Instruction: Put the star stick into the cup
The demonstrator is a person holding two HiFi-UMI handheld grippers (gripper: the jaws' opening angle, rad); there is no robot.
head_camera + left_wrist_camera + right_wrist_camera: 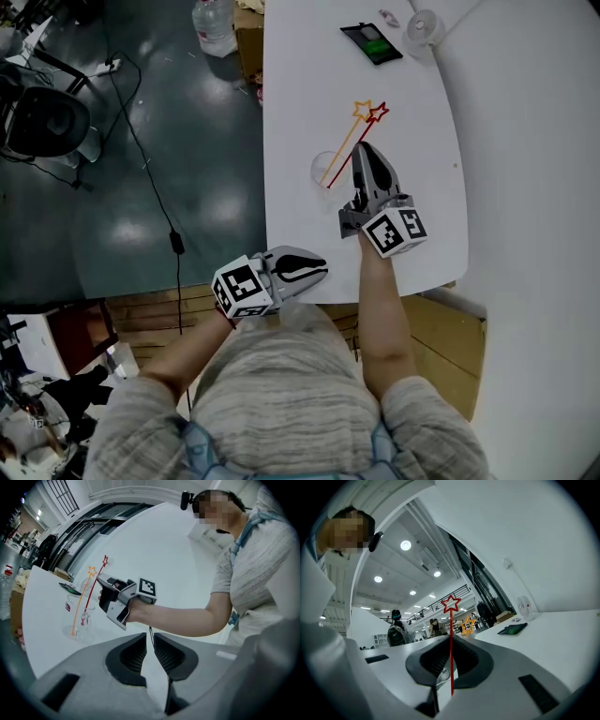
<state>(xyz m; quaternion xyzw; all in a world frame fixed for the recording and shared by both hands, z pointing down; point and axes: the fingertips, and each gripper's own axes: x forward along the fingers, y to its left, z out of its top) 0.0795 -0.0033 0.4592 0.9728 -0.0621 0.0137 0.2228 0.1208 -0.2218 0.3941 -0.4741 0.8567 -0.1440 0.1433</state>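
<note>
A clear cup (323, 170) stands on the white table (422, 150). An orange star stick (362, 110) leans in it. My right gripper (359, 150) is just right of the cup, shut on a red star stick (379, 114). In the right gripper view the red star stick (451, 603) rises upright from between the jaws of the right gripper (451, 645). The left gripper view shows the cup (76, 617) with the red star stick's (105, 560) lower end inside it. My left gripper (314, 267) hovers shut and empty by the table's near edge.
A dark phone with a green screen (372, 42) and a small white fan (424, 26) lie at the table's far end. On the floor to the left are a water bottle (214, 23), a cardboard box (248, 37), a black chair (42, 117) and a cable (174, 239).
</note>
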